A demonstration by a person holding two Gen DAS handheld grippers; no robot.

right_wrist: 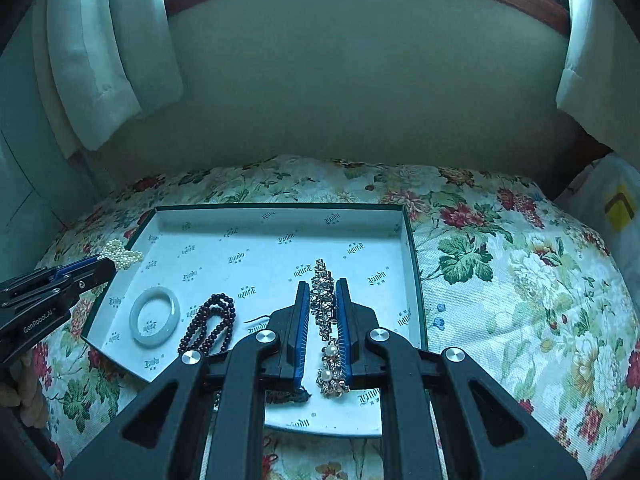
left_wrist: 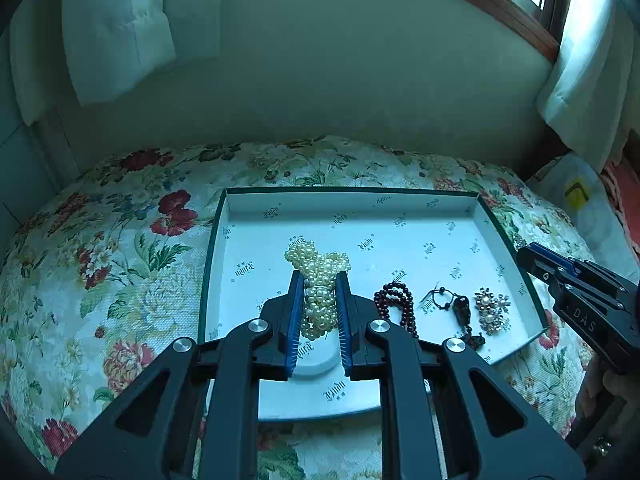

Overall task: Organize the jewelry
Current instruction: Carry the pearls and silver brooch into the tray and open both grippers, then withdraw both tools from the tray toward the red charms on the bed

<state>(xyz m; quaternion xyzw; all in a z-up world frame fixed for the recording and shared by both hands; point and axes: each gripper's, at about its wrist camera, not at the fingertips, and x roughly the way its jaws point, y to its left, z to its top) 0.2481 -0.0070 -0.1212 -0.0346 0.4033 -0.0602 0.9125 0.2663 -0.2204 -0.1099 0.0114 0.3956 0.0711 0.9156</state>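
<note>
Between the left claw's (left_wrist: 320, 280) blue pads pearls (left_wrist: 318, 276) sit clamped; the right claw (right_wrist: 323, 284) pinches a crystal strand (right_wrist: 323, 300), both over the box (left_wrist: 352, 202), probably for placing.

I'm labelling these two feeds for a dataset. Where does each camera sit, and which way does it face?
Left wrist: on the left gripper, looking down along its fingers into the tray; it grips pearl beads; the right gripper shows at right.
Right wrist: on the right gripper, facing the same tray; it grips a crystal piece; the left gripper and a hand show at left.
Shared: tray, dark red beads, floral cloth.
</note>
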